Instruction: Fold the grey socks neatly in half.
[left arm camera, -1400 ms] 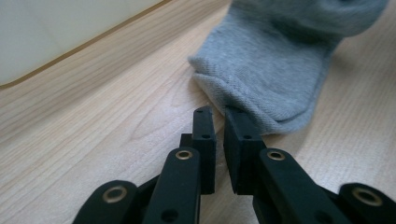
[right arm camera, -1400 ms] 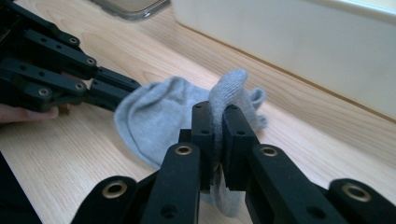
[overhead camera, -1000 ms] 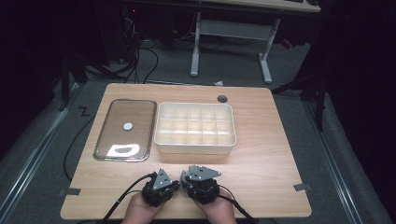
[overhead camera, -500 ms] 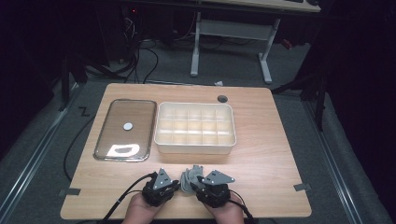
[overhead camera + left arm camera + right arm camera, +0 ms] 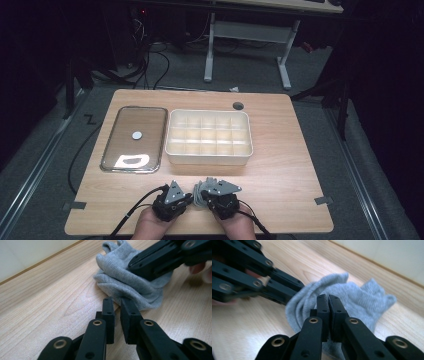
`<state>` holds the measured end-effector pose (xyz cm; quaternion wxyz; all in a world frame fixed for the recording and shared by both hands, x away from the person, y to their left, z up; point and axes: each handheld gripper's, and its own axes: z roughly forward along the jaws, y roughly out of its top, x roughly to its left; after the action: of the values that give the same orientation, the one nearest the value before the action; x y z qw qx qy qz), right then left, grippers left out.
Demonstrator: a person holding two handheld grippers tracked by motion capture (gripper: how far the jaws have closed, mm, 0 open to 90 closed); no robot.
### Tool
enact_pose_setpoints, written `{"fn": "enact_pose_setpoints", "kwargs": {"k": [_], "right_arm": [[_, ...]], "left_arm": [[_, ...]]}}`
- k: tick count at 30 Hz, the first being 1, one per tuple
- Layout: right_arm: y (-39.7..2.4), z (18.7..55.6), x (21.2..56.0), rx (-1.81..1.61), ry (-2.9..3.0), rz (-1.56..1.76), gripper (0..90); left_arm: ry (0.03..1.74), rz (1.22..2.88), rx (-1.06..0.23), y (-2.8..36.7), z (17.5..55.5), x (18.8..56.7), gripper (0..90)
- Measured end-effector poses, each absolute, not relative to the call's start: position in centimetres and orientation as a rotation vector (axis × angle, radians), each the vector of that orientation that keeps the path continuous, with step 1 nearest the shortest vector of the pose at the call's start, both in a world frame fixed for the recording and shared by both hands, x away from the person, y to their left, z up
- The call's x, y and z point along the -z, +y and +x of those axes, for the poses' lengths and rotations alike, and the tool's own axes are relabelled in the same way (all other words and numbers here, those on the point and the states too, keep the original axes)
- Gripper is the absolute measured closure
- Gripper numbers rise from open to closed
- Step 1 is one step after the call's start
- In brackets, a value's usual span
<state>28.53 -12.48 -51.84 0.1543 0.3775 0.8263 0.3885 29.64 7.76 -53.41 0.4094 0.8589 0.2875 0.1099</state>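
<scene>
**Sock bunched between two grippers at the table's near edge**

A wooden table point(image 5: 280, 150) in a dark room is seen. At the lower centre of the high view, a grey sock point(image 5: 200, 190) is pinched by the right gripper point(image 5: 328, 298), whose jaws have just been closing and now meet on the cloth. The left gripper point(image 5: 117, 302) is set at the sock's edge, jaws slightly apart, nothing visibly clamped. Farther up, a white divided tray point(image 5: 172, 150) is seen.
</scene>
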Motion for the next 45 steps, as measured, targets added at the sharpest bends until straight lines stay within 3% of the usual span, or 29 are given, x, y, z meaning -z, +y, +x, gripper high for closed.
{"fn": "enact_pose_setpoints", "kwargs": {"k": [5,17,23,30,37,45], "right_arm": [[-12.4,27.9,50.8,-1.197,2.355,1.064,88.5],[-12.0,27.7,52.7,-1.182,2.401,1.071,88.1],[-12.0,27.6,52.9,-1.193,2.398,1.06,88.0],[-10.9,26.9,53.0,-1.216,2.441,1.002,88.1],[-9.7,26.2,53.1,-1.233,2.464,0.923,84.1],[-12.5,25.6,51.2,-1.29,2.304,1.009,84.0]], "left_arm": [[0.72,2.164,-0.272,7.7,29.6,53.4,81.5],[0.699,2.173,-0.276,7.6,28.9,53.4,82.7],[0.739,2.133,-0.265,8.4,29.1,53.1,78.5],[0.719,2.029,-0.286,9.2,28.7,51.1,88.0],[0.76,2.069,-0.239,8.8,29.6,52.9,89.9],[0.747,2.076,-0.262,8.7,29.6,53.2,89.9]]}}
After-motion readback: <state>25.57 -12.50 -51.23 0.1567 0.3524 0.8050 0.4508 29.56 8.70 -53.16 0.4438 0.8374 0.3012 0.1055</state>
